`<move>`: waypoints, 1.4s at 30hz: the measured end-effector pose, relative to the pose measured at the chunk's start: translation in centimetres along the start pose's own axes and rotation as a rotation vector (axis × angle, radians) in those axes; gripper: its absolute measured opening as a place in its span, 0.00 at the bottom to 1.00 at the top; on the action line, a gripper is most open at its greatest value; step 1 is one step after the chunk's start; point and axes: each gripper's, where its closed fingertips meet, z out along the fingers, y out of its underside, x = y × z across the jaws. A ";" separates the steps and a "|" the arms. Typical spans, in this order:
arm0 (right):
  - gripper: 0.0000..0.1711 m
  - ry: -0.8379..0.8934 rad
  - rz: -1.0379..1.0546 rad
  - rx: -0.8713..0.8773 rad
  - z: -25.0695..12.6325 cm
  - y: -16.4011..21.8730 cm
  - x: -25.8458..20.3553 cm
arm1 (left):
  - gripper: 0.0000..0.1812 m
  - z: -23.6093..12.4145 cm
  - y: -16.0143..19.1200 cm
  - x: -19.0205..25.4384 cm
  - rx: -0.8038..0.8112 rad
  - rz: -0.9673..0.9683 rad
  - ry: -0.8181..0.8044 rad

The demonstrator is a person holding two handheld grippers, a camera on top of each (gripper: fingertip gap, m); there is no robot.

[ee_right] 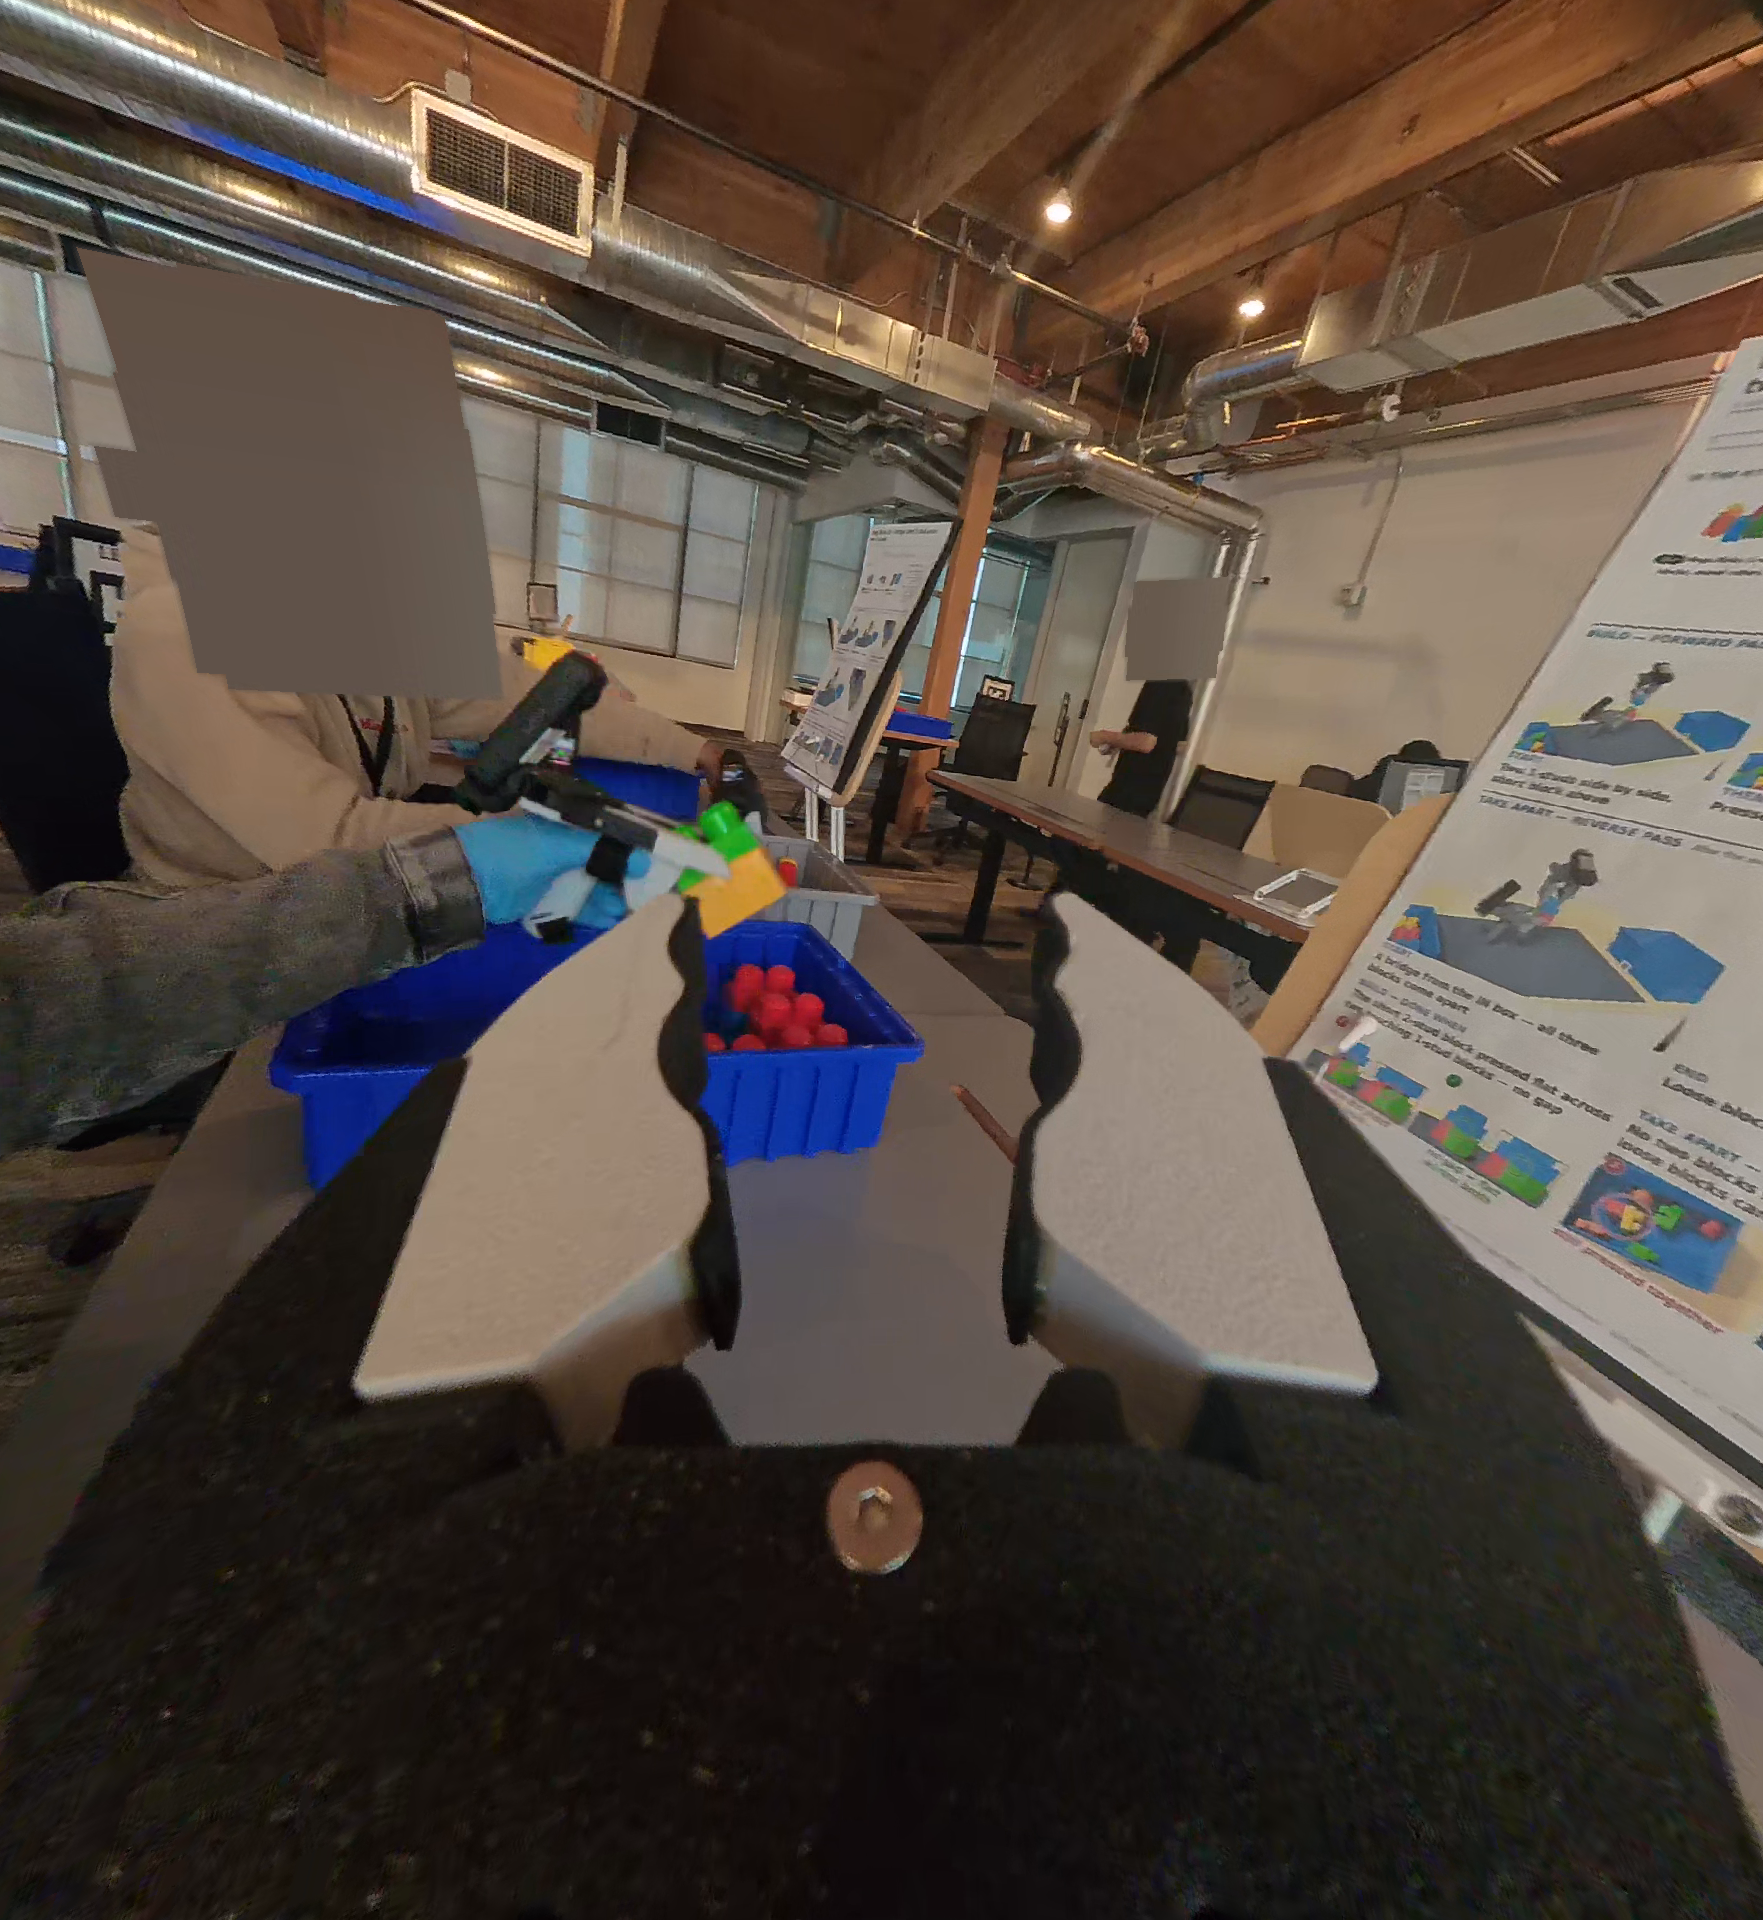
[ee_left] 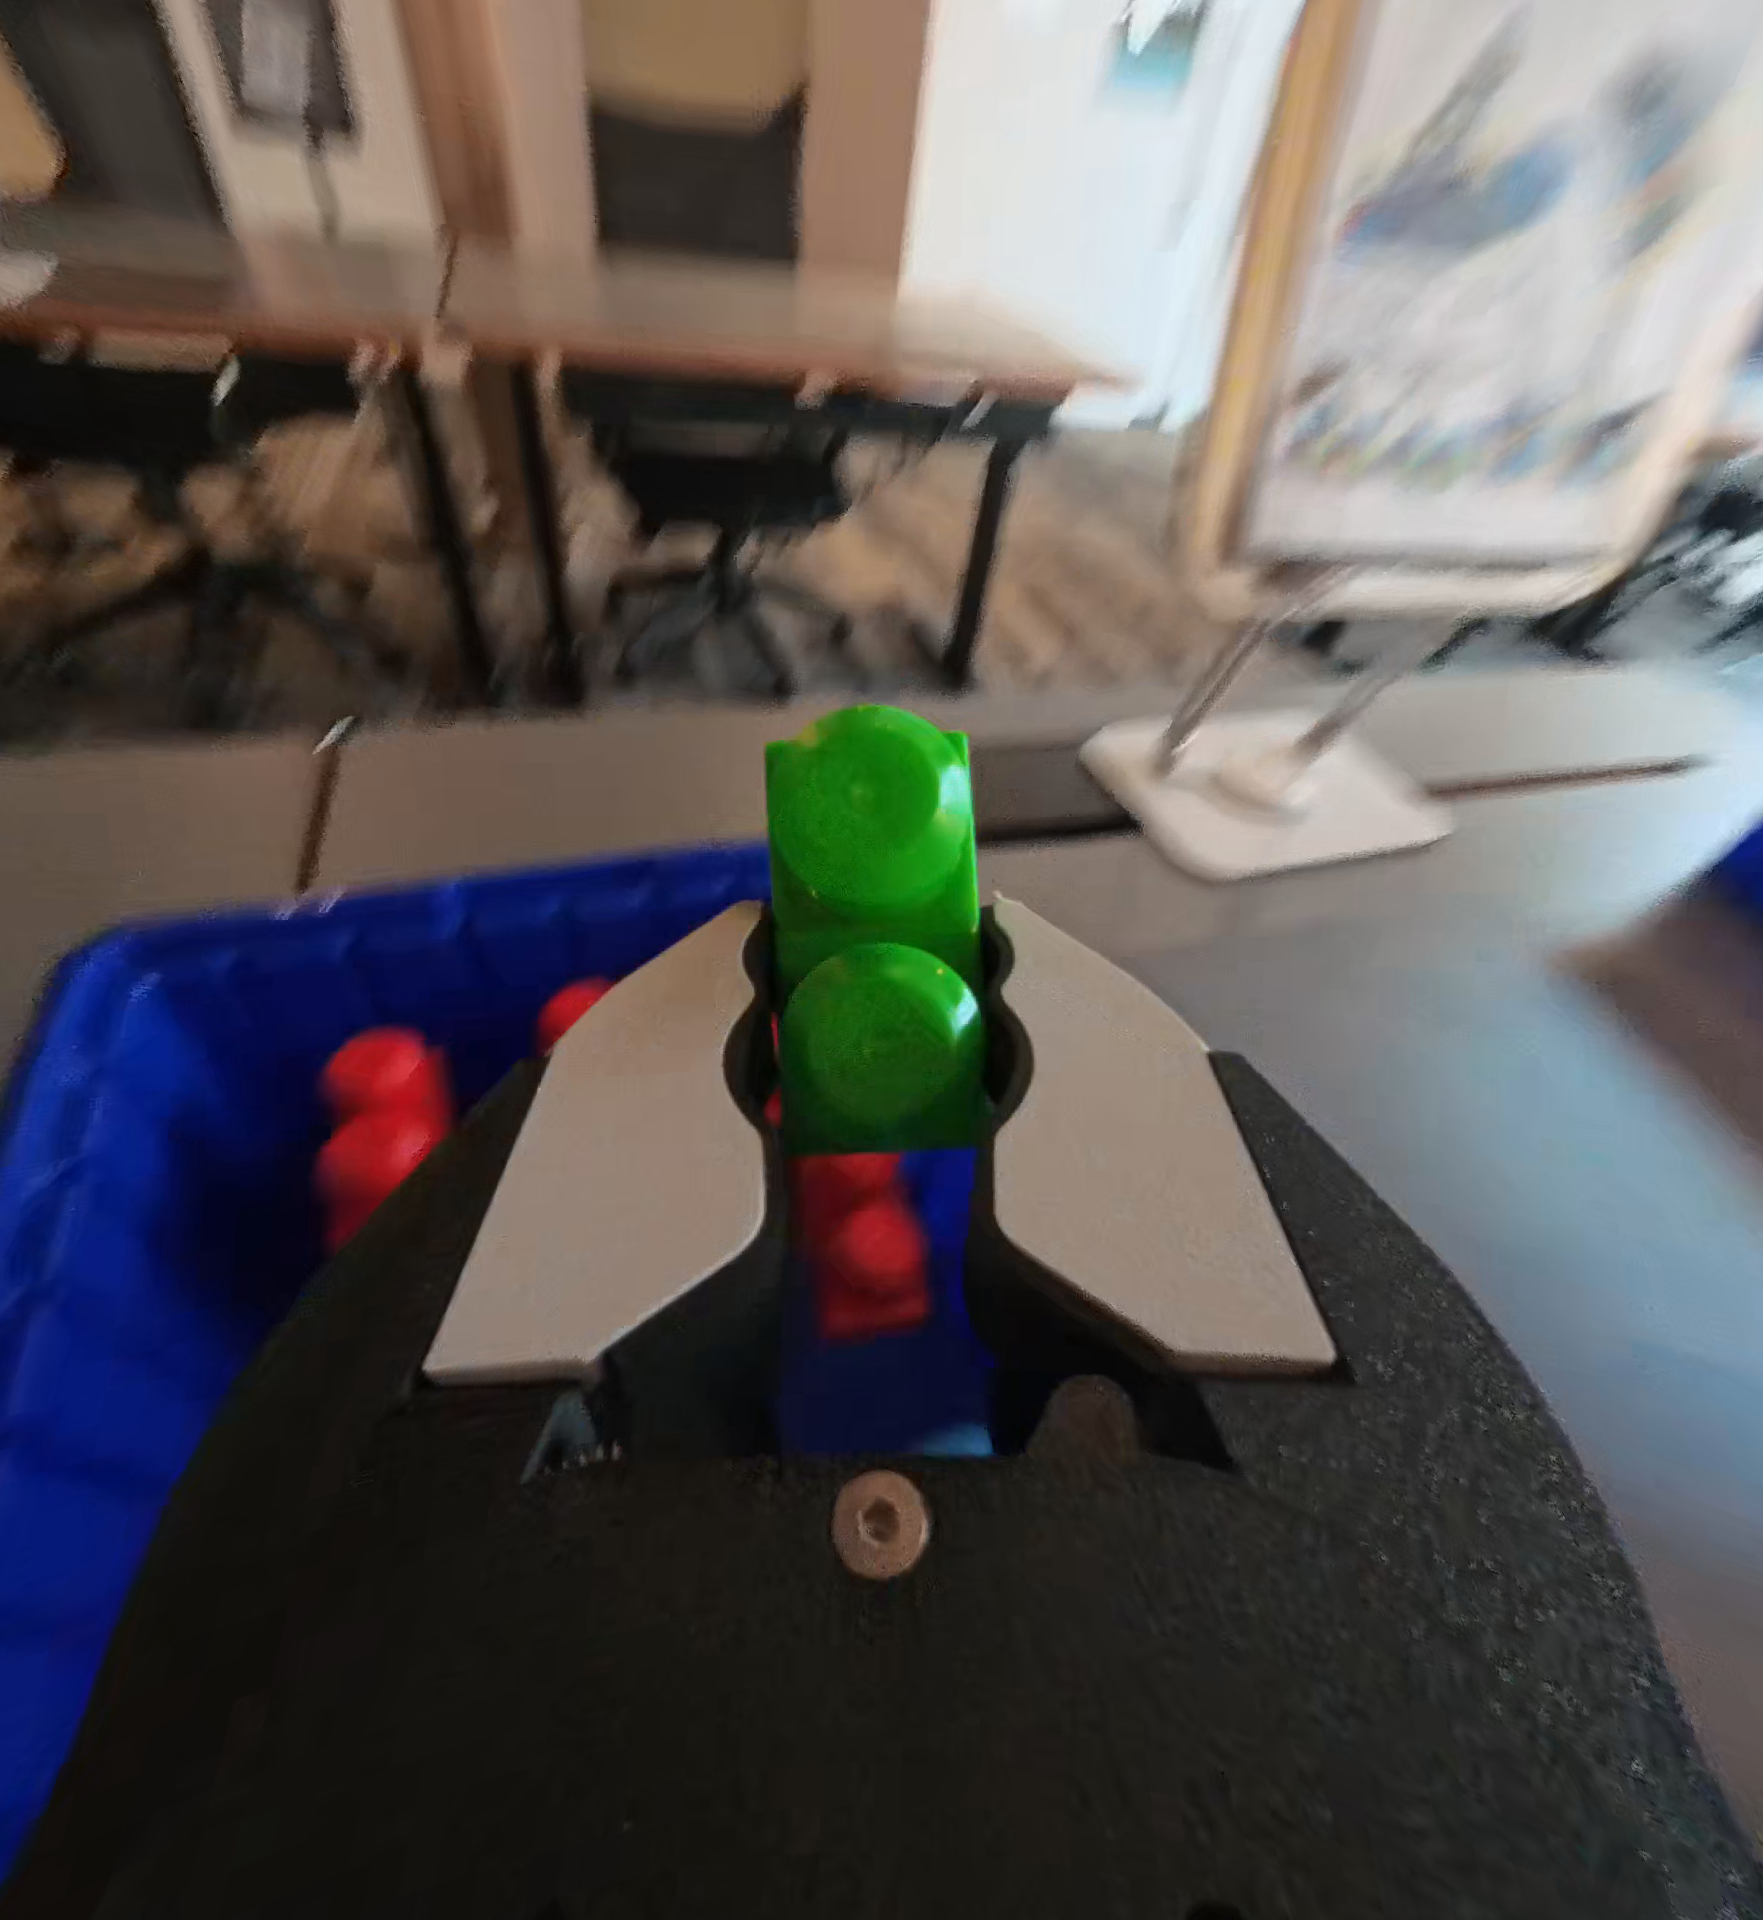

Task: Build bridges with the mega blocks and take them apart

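While the left gripper's fingers clamp the green two-stud plastic block above the blue plastic bin of red blocks, it should be carried level. The right gripper, fingers spread and empty over the grey table, is best placed to receive it; what looks like a yellow block seems joined to it, so pull squarely.

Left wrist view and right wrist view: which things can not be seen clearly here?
- Left wrist view: the left gripper hides what sits under the green block.
- Left wrist view: background is motion-blurred.
- Right wrist view: the right gripper hides part of the blue bin.
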 end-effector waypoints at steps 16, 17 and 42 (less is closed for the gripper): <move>0.36 -0.211 0.076 0.035 3.6 0.8 -4.5 | 0.20 -4.8 -10.0 32.5 0.512 0.201 0.880; 0.36 -0.217 0.076 0.039 3.6 0.8 -4.7 | 0.20 -4.9 -10.1 33.7 0.525 0.182 0.920; 0.21 -0.282 0.146 0.119 3.2 -0.3 -4.8 | 0.19 -1.7 -8.0 42.1 0.474 0.041 1.232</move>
